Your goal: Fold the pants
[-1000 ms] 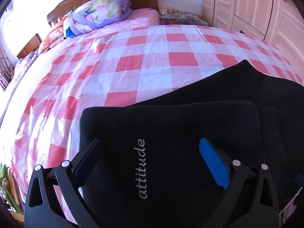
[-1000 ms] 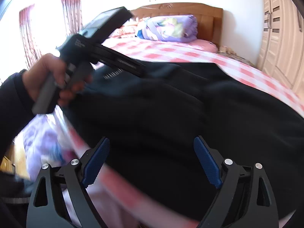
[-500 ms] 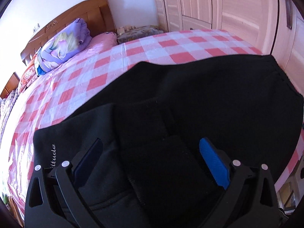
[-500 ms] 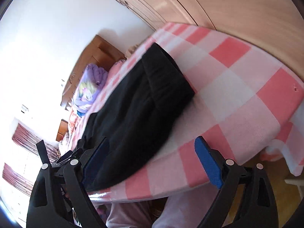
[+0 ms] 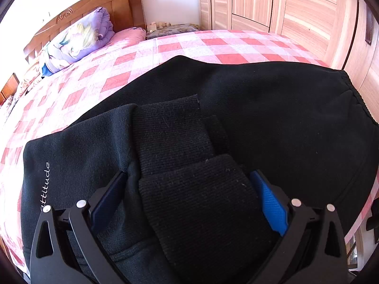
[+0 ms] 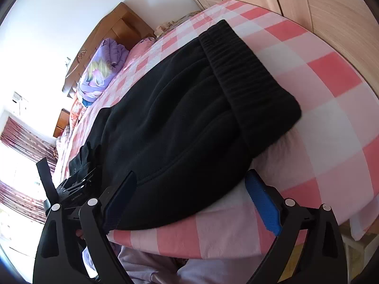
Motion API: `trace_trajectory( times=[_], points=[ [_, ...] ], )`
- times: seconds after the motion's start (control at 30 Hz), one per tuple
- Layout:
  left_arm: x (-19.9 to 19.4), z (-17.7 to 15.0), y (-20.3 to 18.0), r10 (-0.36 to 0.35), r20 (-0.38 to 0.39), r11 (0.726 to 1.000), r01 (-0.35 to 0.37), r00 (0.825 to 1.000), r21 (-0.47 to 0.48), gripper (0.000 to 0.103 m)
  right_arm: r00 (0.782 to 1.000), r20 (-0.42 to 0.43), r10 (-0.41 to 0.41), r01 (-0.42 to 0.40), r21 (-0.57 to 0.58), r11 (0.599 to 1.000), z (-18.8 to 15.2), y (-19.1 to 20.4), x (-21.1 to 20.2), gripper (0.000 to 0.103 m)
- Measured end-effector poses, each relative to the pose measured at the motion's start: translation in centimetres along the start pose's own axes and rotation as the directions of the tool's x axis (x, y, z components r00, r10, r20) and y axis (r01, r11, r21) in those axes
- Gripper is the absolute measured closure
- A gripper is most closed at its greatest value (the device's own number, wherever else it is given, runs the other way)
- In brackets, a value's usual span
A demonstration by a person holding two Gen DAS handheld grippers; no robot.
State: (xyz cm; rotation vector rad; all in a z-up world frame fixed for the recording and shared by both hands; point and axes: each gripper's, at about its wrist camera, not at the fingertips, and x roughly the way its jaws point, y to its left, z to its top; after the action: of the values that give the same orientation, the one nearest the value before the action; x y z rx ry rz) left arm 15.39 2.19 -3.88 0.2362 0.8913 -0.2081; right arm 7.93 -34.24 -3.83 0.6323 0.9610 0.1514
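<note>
Where folded, pants [image 5: 272, 108] hiding bedsheet [image 5: 189, 47]

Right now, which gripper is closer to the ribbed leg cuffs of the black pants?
Left. The left gripper is open with the ribbed cuffs lying between its fingers. The right gripper is open at the bed's near edge, by the waistband end.

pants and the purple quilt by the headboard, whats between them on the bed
Only bare checked sheet lies between the pants and the quilt. The left wrist view shows it best.
</note>
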Motion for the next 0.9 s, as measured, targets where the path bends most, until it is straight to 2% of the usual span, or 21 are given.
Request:
trace_trajectory(
  times=[0.1,0.13,0.17,0.23,0.37,0.43,0.5,0.53,0.6,0.63,0.67,0.7,0.77,0.8,0.9],
  points=[
    [0.0,0.0,0.0,-0.001,0.004,1.000,0.001,1.000,0.001,0.001,1.000,0.030,0.000,-0.001,0.050,0.999,0.3,-0.3,0.5,0.013],
    [0.0,0.0,0.0,-0.002,0.003,1.000,0.002,1.000,0.002,0.001,0.999,0.051,-0.003,-0.001,0.074,0.997,0.4,-0.5,0.5,0.021],
    [0.0,0.0,0.0,-0.003,0.002,1.000,0.003,1.000,0.003,0.001,0.997,0.078,-0.013,0.005,0.099,0.995,0.2,-0.8,0.4,0.035],
    [-0.1,0.1,0.0,-0.005,-0.005,1.000,0.005,1.000,0.007,0.001,0.992,0.121,-0.022,0.005,0.139,0.990,-0.1,-1.7,0.2,0.054],
    [-0.3,1.1,0.1,-0.018,-0.075,1.000,0.018,0.997,0.005,0.002,0.976,0.205,0.077,-0.118,0.197,0.973,-1.3,-3.6,0.2,0.070],
    [-1.2,1.9,0.1,-0.056,-0.089,0.998,0.054,0.994,-0.025,0.002,0.959,0.258,0.115,-0.170,0.201,0.965,-2.0,-4.0,-0.1,0.074],
    [-2.1,2.9,0.0,-0.055,-0.080,0.998,0.052,0.995,-0.038,0.002,0.944,0.306,0.121,-0.180,0.176,0.968,-2.4,-3.6,-0.5,0.076],
    [-2.4,3.5,-0.3,-0.050,-0.081,0.998,0.047,0.995,-0.035,0.002,0.939,0.325,0.113,-0.170,0.153,0.973,-2.5,-3.3,-0.8,0.077],
    [-3.1,5.0,-1.4,-0.150,-0.075,0.989,0.150,0.986,-0.010,0.002,0.924,0.370,0.095,-0.137,0.088,0.987,-2.7,-2.0,-1.4,0.078],
    [-3.5,5.8,-2.2,-0.148,-0.080,0.989,0.150,0.986,0.011,0.002,0.917,0.389,0.082,-0.110,0.052,0.992,-2.7,-1.3,-1.8,0.079],
    [-4.3,6.6,-3.2,-0.110,-0.060,0.992,0.113,0.992,0.048,0.002,0.911,0.407,0.069,-0.083,0.018,0.996,-2.8,-0.7,-2.2,0.079],
    [-5.6,7.7,-4.3,-0.102,-0.018,0.991,0.103,0.995,0.081,0.002,0.903,0.426,0.057,-0.054,-0.019,0.998,-2.9,0.2,-2.6,0.079],
    [-7.1,9.8,-6.3,-0.220,-0.019,0.970,0.221,0.975,0.100,0.002,0.890,0.456,0.018,0.028,-0.095,0.995,-3.3,1.9,-3.1,0.080],
    [-7.4,11.0,-7.5,-0.287,-0.050,0.951,0.291,0.957,0.110,0.002,0.882,0.471,-0.015,0.098,-0.152,0.984,-3.5,3.4,-3.0,0.080],
    [-7.4,15.0,-12.1,-0.394,-0.166,0.890,0.420,0.904,0.176,0.002,0.855,0.513,-0.072,0.232,-0.254,0.939,-4.0,6.5,-2.5,0.082]
  ],
)
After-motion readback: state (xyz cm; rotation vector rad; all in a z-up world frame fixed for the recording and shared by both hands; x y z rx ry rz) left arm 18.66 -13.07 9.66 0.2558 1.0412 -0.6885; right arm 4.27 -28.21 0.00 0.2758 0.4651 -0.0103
